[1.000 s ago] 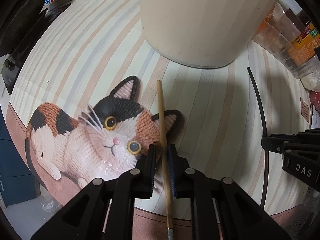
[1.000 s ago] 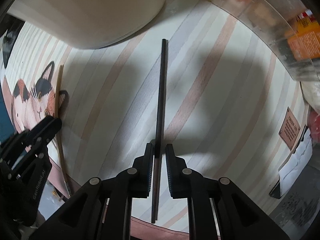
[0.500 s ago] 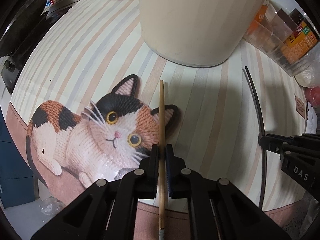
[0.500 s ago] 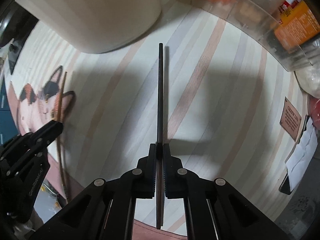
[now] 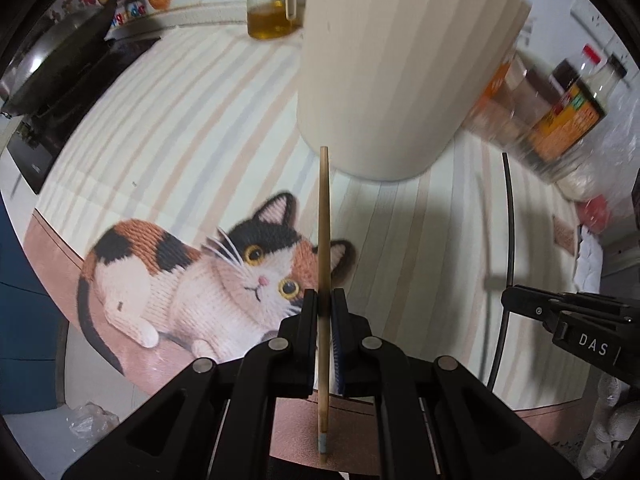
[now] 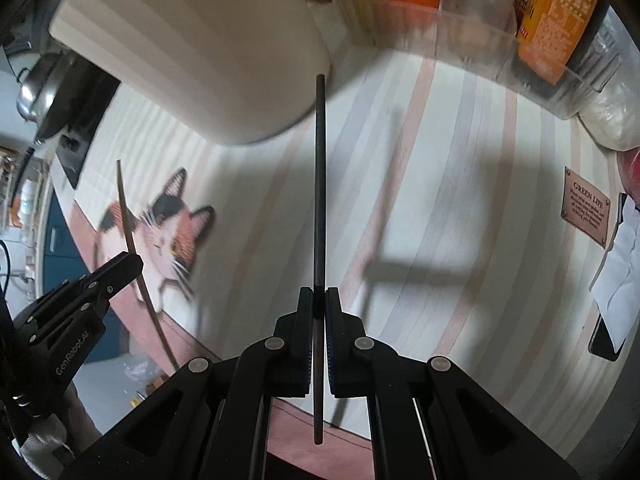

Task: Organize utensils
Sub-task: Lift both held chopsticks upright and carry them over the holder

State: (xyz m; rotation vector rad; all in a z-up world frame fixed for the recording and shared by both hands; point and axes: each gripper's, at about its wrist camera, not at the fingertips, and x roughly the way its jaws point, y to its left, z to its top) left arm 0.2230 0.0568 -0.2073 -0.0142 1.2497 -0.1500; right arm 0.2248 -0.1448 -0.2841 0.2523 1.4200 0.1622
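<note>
Chopsticks, one per hand: left tongs clenched on the wooden chopstick, right tongs clenched on the black chopstick. Each stick is pinched part-way along its length, the long end pointing forward along the fingers and a shorter tail running back under the camera — a grip that keeps the tip steerable. Both sticks appear lifted clear of the worktop; the black one casts a detached shadow to its right, which reads as height above the mat.

Far of both tips stands the cream holder, tall, ribbed, upright. Stick ends show above its rim at far right in the left view, so some utensils look to be housed already. Tips aimed at its wall, below the rim; judged step: raise and tilt each stick to drop it in.

Cat print lies near left on the mat. Oil jar far left; sauce bottle and clear containers far right, crowding the holder
</note>
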